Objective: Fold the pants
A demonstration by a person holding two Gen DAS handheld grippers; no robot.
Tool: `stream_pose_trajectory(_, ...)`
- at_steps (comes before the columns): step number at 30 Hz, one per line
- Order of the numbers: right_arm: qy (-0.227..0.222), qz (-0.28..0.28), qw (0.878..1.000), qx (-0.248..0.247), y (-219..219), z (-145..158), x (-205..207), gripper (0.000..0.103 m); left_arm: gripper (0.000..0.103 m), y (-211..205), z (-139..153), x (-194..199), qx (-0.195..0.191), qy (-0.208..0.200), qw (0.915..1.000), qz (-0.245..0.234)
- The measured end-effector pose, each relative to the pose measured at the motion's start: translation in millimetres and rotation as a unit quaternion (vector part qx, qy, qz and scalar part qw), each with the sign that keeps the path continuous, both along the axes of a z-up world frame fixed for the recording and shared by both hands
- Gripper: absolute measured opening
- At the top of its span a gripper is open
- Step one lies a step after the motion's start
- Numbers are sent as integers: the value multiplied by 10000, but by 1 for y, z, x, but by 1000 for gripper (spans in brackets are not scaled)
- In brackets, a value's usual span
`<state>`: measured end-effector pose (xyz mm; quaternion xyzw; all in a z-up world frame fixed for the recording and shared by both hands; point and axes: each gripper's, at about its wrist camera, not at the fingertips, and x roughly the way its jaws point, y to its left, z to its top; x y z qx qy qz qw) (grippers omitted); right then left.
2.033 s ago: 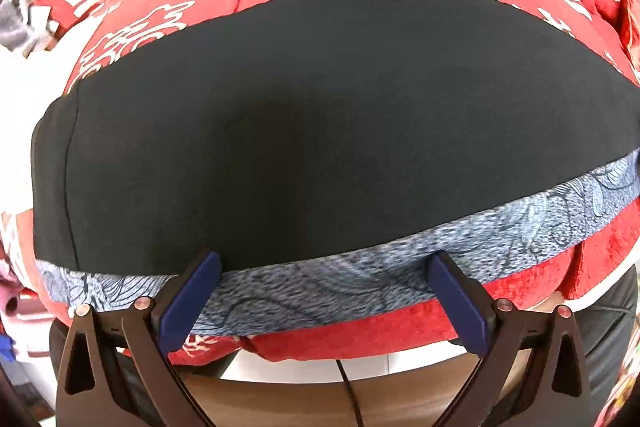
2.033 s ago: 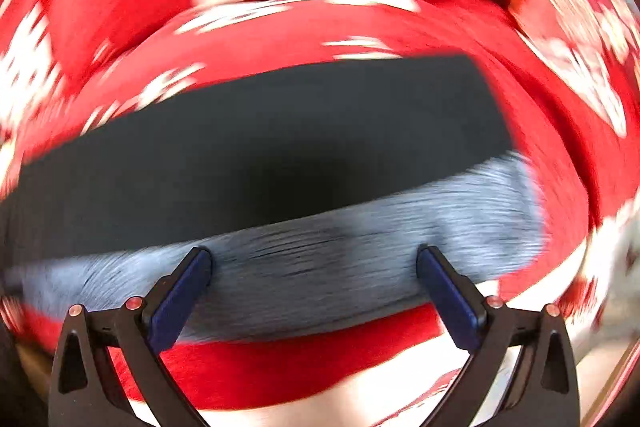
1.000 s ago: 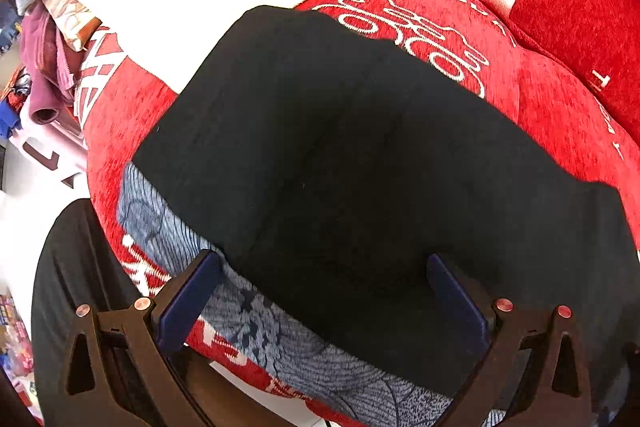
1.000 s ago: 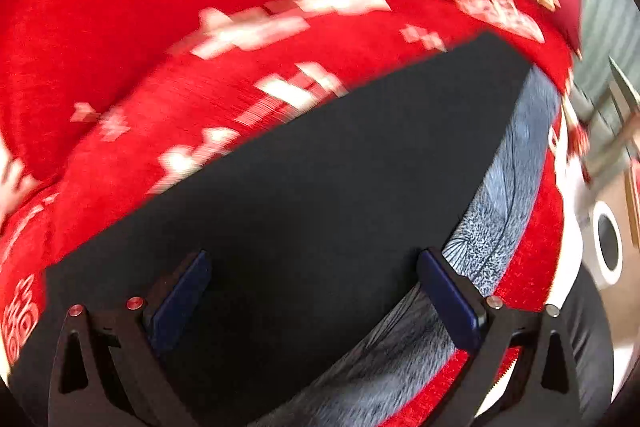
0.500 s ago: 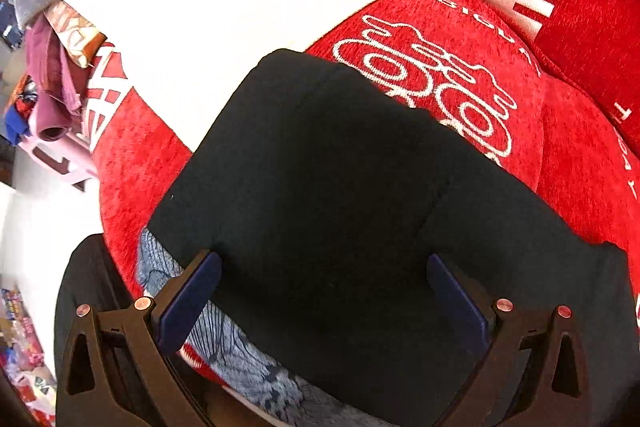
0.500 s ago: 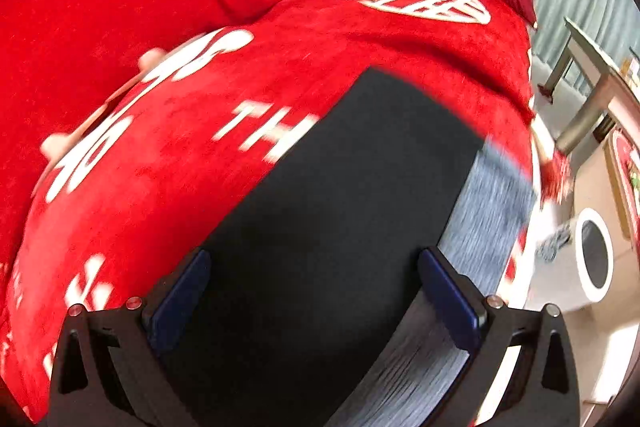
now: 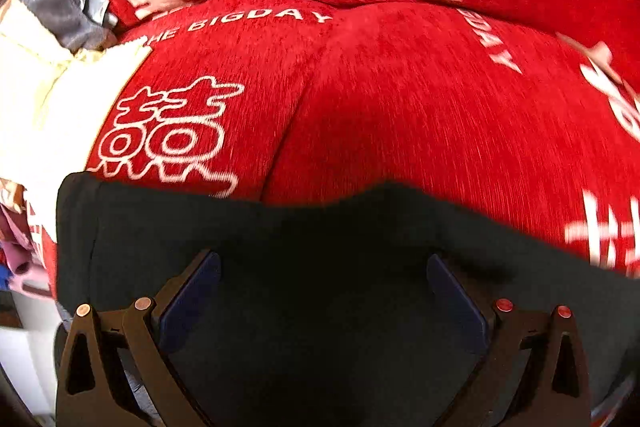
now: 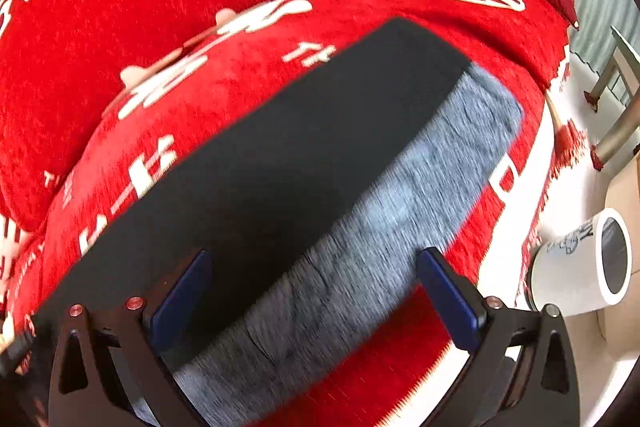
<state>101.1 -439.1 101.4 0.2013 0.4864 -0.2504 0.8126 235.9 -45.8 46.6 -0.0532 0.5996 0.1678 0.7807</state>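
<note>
Left gripper and right gripper: jaws spread wide, holding nothing. The black pants, with a grey patterned band, lie flat under both, along the front edge of the red sofa cover. Long axis runs left–right; each gripper hangs over one end.
</note>
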Motion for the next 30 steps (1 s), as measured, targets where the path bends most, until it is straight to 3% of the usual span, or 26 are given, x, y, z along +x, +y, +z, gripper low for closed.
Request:
stream_pose_trajectory(3, 107, 37, 9999, -8, -1, -3, -11, 103, 103, 5, -1, 9, -234, 228, 9993, 208)
stream_pose_trajectory(7, -6, 268, 9996, -85, 15, 4, -15, 103, 103, -7, 11, -14, 143, 70, 9998, -83)
stream_pose_trajectory(11, -97, 1373, 9901, -292, 68, 7, -6, 103, 103, -27, 13, -49, -5, 24, 9986, -531)
stream_pose_trajectory(14, 132, 2120, 9768, -256, 97, -6, 2, 103, 103, -41, 10, -65, 145, 23, 9952, -963)
stream_pose_trajectory(16, 228, 2367, 9698, -543, 105, -10, 1, 103, 103, -51, 10, -76, 287, -54, 9921, -1222)
stream_pose_trajectory(25, 297, 2579, 9650, -365, 80, -8, -9, 103, 103, -53, 12, -107, 164, 6, 9899, -1407)
stream_pose_trajectory(30, 438, 2313, 9717, -218, 46, -3, -12, 103, 103, -53, 15, -121, 236, 18, 9873, -1569)
